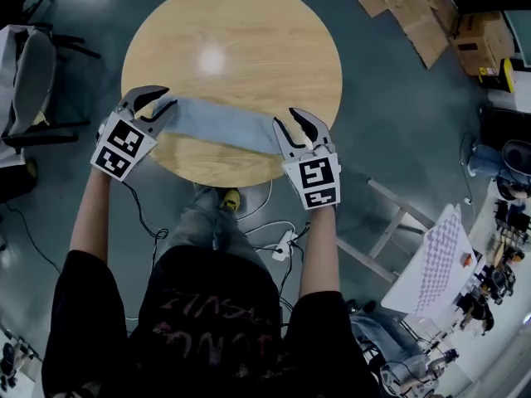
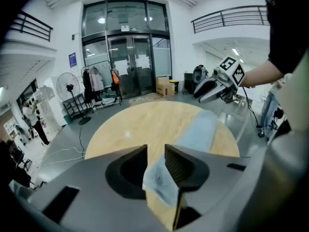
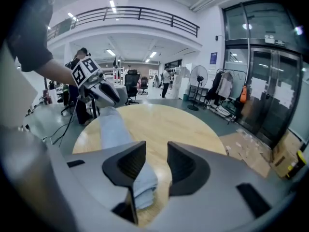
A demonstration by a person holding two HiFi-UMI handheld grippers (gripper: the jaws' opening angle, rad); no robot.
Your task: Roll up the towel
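A light blue towel [image 1: 220, 125] stretches as a folded band across the near part of the round wooden table [image 1: 232, 31]. My left gripper [image 1: 162, 99] is shut on its left end; in the left gripper view [image 2: 155, 151] a corner of the towel [image 2: 159, 182] hangs pinched between the jaws. At the towel's right end is my right gripper [image 1: 290, 121]. In the right gripper view [image 3: 156, 149] the towel [image 3: 113, 127] runs under the left jaw and bunches deep between the jaws, gripped there. Each gripper view shows the other gripper [image 2: 212, 88] [image 3: 108, 93] at the far end.
A grey chair [image 1: 29, 81] stands left of the table. Flattened cardboard [image 1: 415, 15] lies on the floor at the upper right. A wooden frame [image 1: 390, 230] and a white checked panel [image 1: 436, 264] stand at the right. Cables and a power strip [image 1: 282, 243] lie under the table's near edge.
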